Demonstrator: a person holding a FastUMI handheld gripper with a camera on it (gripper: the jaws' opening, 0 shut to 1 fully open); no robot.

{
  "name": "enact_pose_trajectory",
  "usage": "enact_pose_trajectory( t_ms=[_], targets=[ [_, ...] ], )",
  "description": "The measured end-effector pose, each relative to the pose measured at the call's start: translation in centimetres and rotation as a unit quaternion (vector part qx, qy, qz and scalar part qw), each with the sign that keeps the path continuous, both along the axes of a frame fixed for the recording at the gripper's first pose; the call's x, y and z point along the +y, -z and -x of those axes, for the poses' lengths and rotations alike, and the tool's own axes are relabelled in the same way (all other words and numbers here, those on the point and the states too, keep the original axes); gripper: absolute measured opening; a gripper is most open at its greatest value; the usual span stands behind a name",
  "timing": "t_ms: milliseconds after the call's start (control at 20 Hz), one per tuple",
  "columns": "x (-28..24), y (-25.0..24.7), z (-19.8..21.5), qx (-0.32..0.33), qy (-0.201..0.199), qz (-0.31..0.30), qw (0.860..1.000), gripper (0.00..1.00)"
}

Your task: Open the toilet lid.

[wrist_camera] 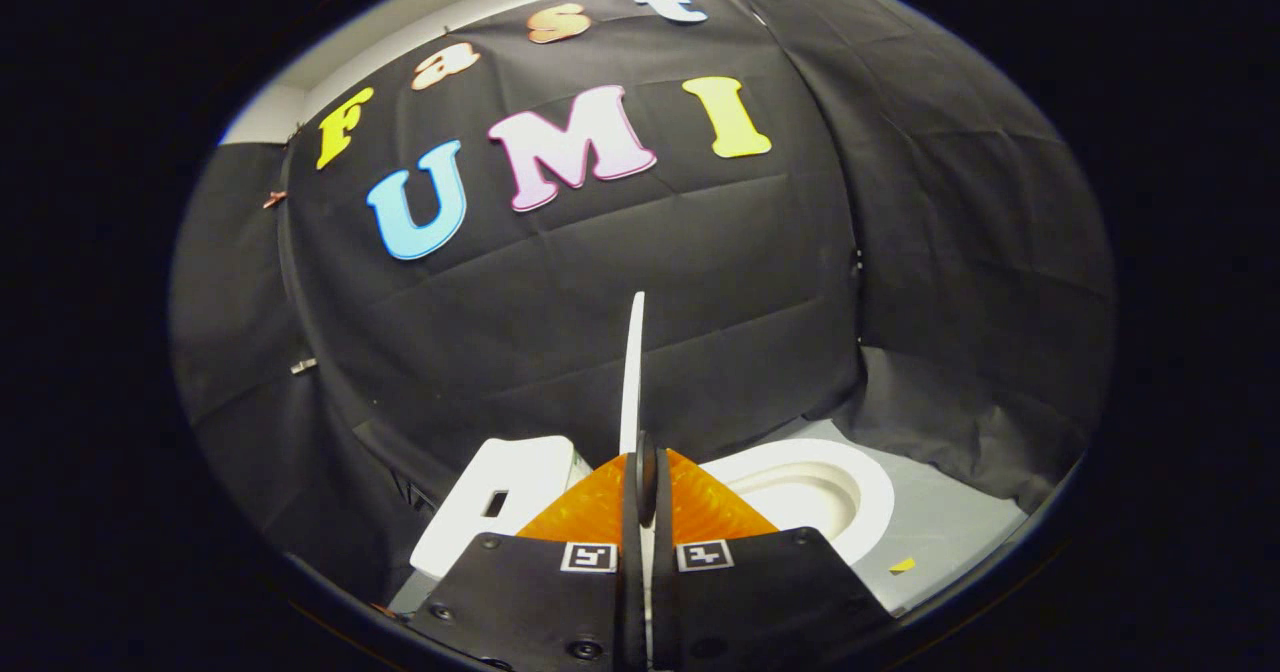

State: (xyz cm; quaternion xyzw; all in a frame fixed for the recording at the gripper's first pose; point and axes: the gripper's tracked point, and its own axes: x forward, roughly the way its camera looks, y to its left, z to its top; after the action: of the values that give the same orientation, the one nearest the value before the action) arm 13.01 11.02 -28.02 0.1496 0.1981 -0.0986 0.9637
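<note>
Toilet lid [632, 372]: raised on edge, clamped in the jaws of the gripper [640, 482]; bowl [810, 492] exposed; task nearly complete.

Pinched between the tongs [645, 477] and seen edge-on only: toilet lid [633, 372], upright, both broad faces turned out of sight. Lower end, down to where it joins the bowl, lost behind the tongs' pads and body. Covered on the near side by that same body: toilet bowl [860, 492], with just the far rim and part of the hollow on show. Masked at the lower corner: cistern [500, 497], its dark slot too small to make out. Too small to identify: a yellow scrap [903, 564] on the floor [950, 522] right of the bowl, and a pale clip [303, 364] on the wall cloth.
</note>
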Motion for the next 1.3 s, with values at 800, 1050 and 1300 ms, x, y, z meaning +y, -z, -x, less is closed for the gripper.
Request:
enact_pose_trajectory(
  t_ms=[800,1050,1300],
  targets=[
    [15.4,-0.4,-2.1,0.006,-0.088,0.147,0.985,0.07],
    [16.9,-0.2,-2.4,0.007,-0.099,0.163,0.982,0.07],
    [17.0,-2.3,-2.1,-0.018,-0.107,0.133,0.985,0.24]
  ],
)
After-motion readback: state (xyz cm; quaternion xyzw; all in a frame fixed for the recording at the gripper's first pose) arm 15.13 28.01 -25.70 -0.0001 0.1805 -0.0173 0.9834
